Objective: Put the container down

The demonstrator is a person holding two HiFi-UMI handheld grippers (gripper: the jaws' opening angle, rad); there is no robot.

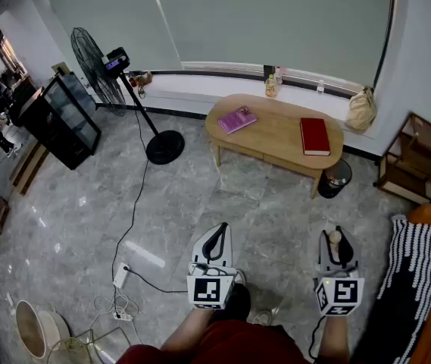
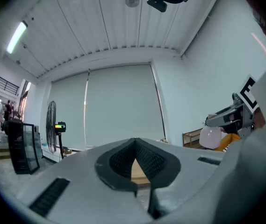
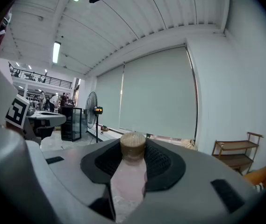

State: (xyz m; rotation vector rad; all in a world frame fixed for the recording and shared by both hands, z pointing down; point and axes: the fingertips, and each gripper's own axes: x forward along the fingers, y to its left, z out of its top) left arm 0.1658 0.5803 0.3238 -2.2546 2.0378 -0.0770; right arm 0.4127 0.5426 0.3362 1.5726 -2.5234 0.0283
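Wooden oval surface (image 1: pixel 274 141) stood well ahead of both tools in the head view, with a purple book (image 1: pixel 237 119) toward its left end, a red book (image 1: pixel 314 136) toward its right, and bare top between. Container (image 1: pixel 335 236) was well apart from it, up in the air in the right hand-held gripper (image 1: pixel 338 243) over the grey stone floor (image 1: pixel 86 226). Judgement: set-down not yet begun. Doing it well would mean carrying the container across to the bare patch between the books and keeping it upright. It should be lowered until its base sat flat, and only then should the jaws part, backing straight off so no pad dragged it over. Left hand-held gripper (image 1: pixel 218 233) hung alongside, touching nothing. Left gripper view: left hand-held gripper (image 2: pixel 134 141) was pressed together at the tips with nothing between the jaws, only a sliver of wooden top showing through the hollow behind them. At far right the container (image 2: pixel 212 137) showed as a pale rounded body hanging under the other tool. Right gripper view: right hand-held gripper (image 3: pixel 133 149) pinched the container (image 3: pixel 129 181) high up, pads on either side just under its tan cork-like cap. The jaws were spread only to that width, and the pinkish translucent body dropped away below. Contents could not be made out. Top-held like this, it would likely swing or tip if released early.
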